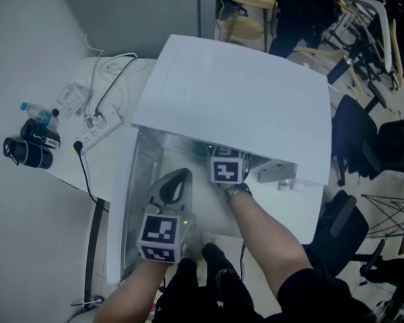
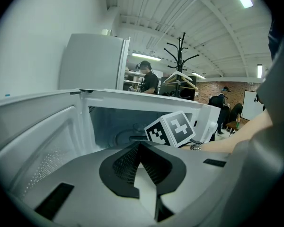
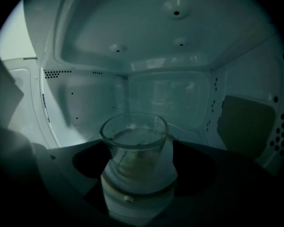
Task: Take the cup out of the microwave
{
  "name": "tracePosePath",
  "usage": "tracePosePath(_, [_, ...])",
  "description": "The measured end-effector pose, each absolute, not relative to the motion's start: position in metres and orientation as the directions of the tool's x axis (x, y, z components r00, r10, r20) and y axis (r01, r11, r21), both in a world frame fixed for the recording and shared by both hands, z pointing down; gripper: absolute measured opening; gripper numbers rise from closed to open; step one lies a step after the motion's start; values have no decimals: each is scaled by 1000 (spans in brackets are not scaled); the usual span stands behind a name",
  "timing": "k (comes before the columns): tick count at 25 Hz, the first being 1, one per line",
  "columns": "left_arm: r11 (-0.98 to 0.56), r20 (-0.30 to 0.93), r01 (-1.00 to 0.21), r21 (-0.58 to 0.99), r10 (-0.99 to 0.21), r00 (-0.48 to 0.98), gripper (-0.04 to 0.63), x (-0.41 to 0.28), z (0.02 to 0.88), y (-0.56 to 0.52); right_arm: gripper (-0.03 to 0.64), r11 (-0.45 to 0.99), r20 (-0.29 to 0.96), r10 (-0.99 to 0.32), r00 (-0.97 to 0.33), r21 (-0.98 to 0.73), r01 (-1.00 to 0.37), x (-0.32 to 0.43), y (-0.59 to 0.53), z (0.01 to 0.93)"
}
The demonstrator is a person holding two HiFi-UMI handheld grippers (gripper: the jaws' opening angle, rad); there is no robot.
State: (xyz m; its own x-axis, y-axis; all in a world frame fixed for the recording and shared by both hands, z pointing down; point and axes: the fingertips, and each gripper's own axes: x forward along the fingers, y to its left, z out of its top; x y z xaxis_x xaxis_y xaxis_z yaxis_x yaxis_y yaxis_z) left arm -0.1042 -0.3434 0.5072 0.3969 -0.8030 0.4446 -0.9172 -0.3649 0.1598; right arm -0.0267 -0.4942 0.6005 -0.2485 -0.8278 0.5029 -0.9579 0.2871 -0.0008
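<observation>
A clear glass cup [image 3: 134, 143] stands upright inside the white microwave [image 1: 242, 93], whose door [image 1: 138, 194] hangs open to the left. My right gripper [image 3: 141, 167] reaches into the oven, open, its jaws on either side of the cup with a gap on each side. From the head view only its marker cube [image 1: 227, 167] shows under the microwave's top edge; the cup is hidden there. My left gripper [image 1: 174, 183] waits outside in front of the opening, shut and empty [image 2: 141, 148], pointing at the right gripper's cube [image 2: 173, 129].
On the white table left of the microwave lie a power strip with cables [image 1: 94, 121], a small water bottle [image 1: 40, 115] and a black cylinder-shaped object [image 1: 28, 151]. Chairs and people stand beyond the table at the right and back. The oven's walls close in around my right gripper.
</observation>
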Motion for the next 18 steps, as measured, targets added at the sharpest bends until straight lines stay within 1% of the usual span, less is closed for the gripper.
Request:
tracePosePath(7, [-363,445,-919,154,-805,392,-3,-104,507,-342,440,306,499,-831,-245,43,-951,-26,-497,604])
tracePosePath(8, [-363,446,-919,154,-804,392,-2,-103,507,-342,410,315,499,-830,-249,51,-948,-27,-496,604])
tracePosePath(9, [-363,446,-919,155,-804,393,-2,-103,507,-342,356,322,498,-830,-252,57,-945,-27,-496,603])
tracePosePath(10, [-363,447,-919,155,-804,393,-3,-103,507,-342,347,326,498,-829,-254,60,-944,-27,-495,602])
tracePosePath(18, [-367,442,-918,150,-806,394,-3,-101,504,-339,350,333,491,-827,-273,38,-942,-25,-485,607])
